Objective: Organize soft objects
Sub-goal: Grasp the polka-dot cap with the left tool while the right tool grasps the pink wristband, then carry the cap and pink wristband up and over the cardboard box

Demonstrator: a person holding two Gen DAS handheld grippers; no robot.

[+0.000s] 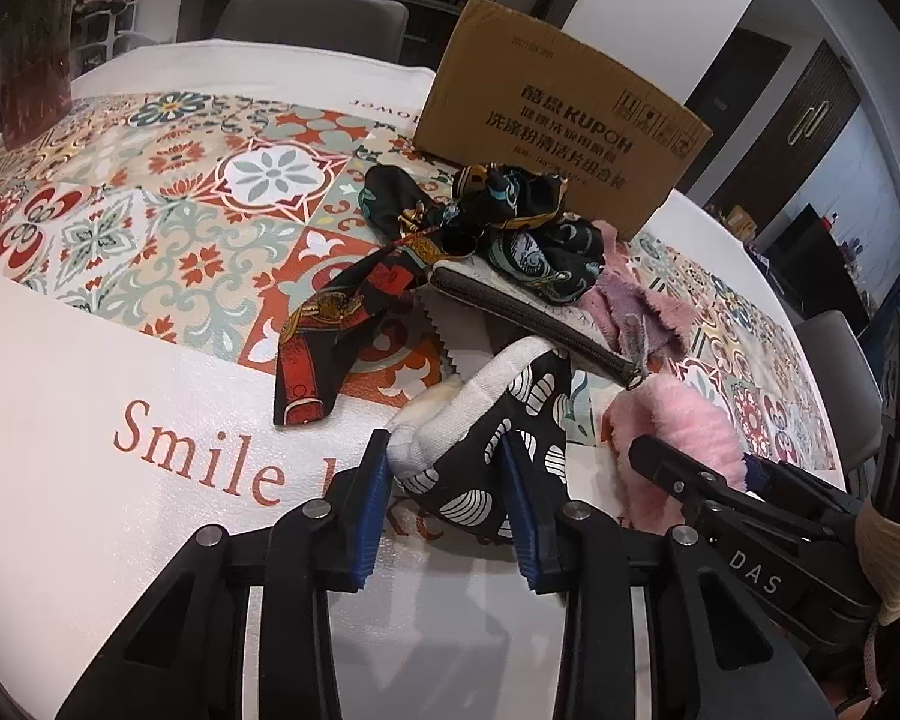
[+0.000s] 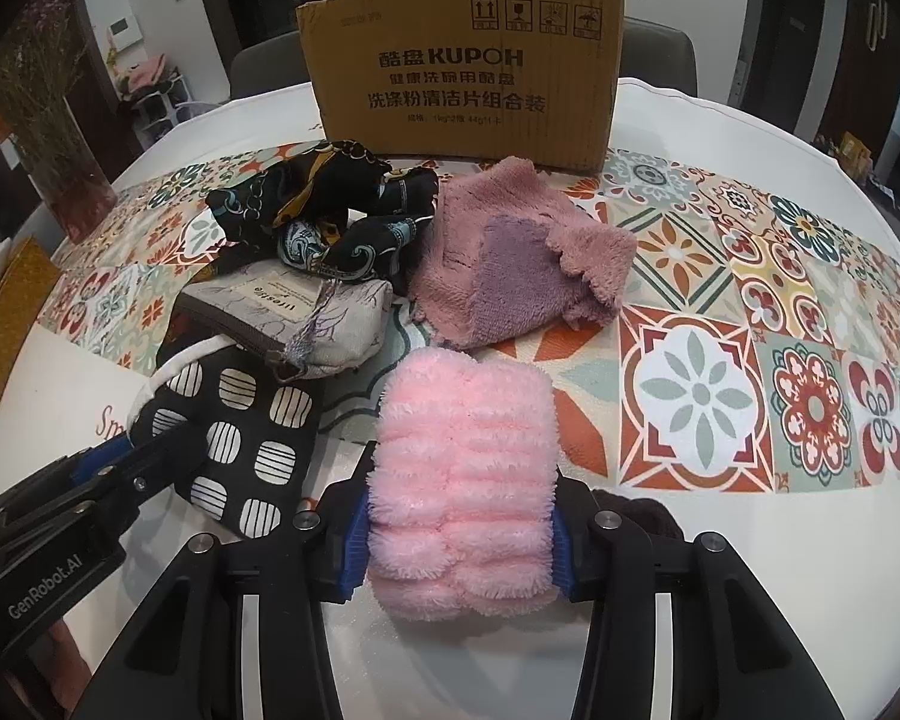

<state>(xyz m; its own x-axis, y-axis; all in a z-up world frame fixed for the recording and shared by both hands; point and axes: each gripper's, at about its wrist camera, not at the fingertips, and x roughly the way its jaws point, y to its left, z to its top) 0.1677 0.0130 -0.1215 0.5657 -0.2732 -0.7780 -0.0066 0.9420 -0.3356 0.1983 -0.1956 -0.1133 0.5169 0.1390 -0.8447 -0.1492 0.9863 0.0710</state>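
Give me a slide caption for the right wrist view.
Right tongs grip a fluffy pink cloth before a cardboard box, beside a mauve towel, scarf and pouch.

A box (image 2: 462, 69) is stood at the far side of the table (image 2: 720, 540), w/ the soft things heaped before it. Just in front of the box, a scarf (image 2: 330, 210) is piled at left and a towel (image 2: 510, 252) is spread at right, the two touching. A pouch (image 2: 288, 312) is laid before the scarf (partly under it). Nearer still, a mitt (image 2: 234, 426) is found at left, its far edge tucked under the pouch, and a fluffy pad (image 2: 462, 480) at right, nearest the right wrist cam. In the left wrist view, one scarf end (image 1: 330, 348) is trailed out to the left, away from the heap.
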